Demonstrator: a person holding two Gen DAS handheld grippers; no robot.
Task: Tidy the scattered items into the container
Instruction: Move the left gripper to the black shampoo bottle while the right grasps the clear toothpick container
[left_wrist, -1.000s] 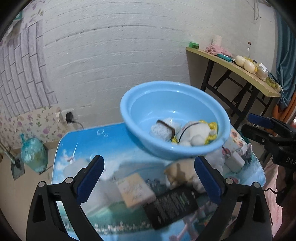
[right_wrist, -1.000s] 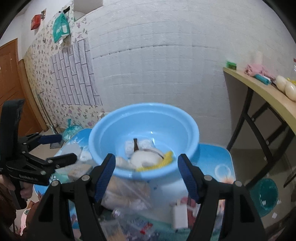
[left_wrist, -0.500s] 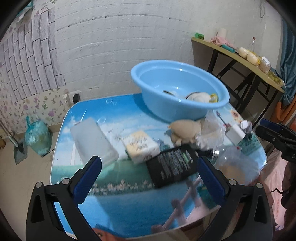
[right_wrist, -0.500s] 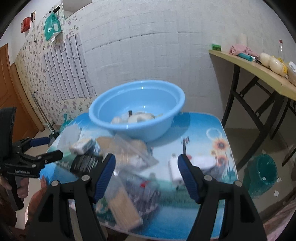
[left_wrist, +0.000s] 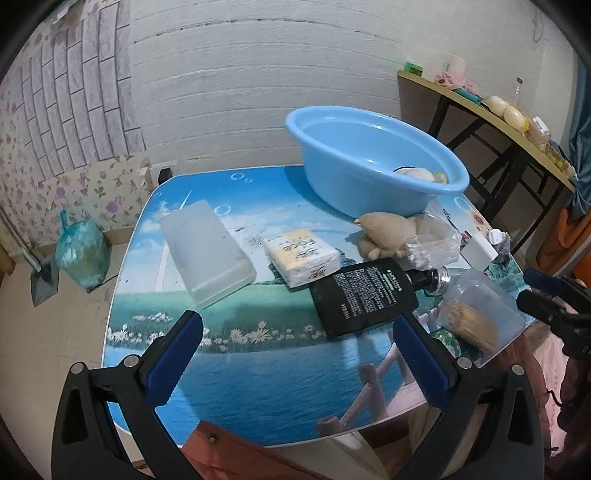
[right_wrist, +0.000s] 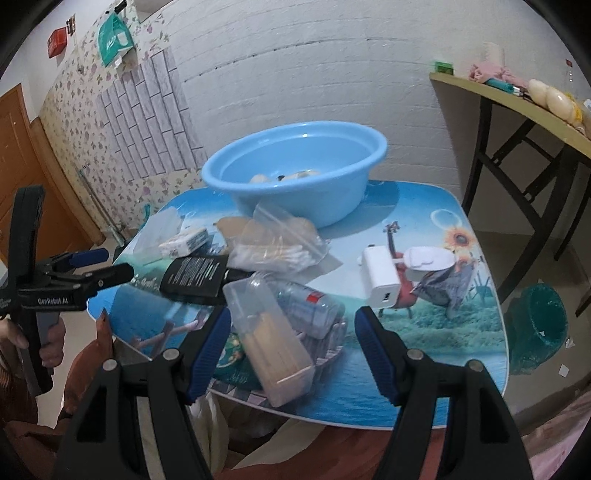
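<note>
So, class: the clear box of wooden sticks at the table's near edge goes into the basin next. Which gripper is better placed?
Right. The right gripper is open, with the stick box directly between its fingers; the left gripper faces bare table.

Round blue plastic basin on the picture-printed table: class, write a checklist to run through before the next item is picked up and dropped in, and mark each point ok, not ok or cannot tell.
1. Round blue plastic basin upright with room left inside: ok.
2. Left hand-held gripper open and empty: ok.
3. Right hand-held gripper open and empty: ok.
4. Clear plastic box of wooden sticks lies between the right fingers, untouched: ok.
5. That box's lid closed: cannot tell.
6. Black flat bottle free of overlap: not ok, it rests on the tissue pack.
</note>
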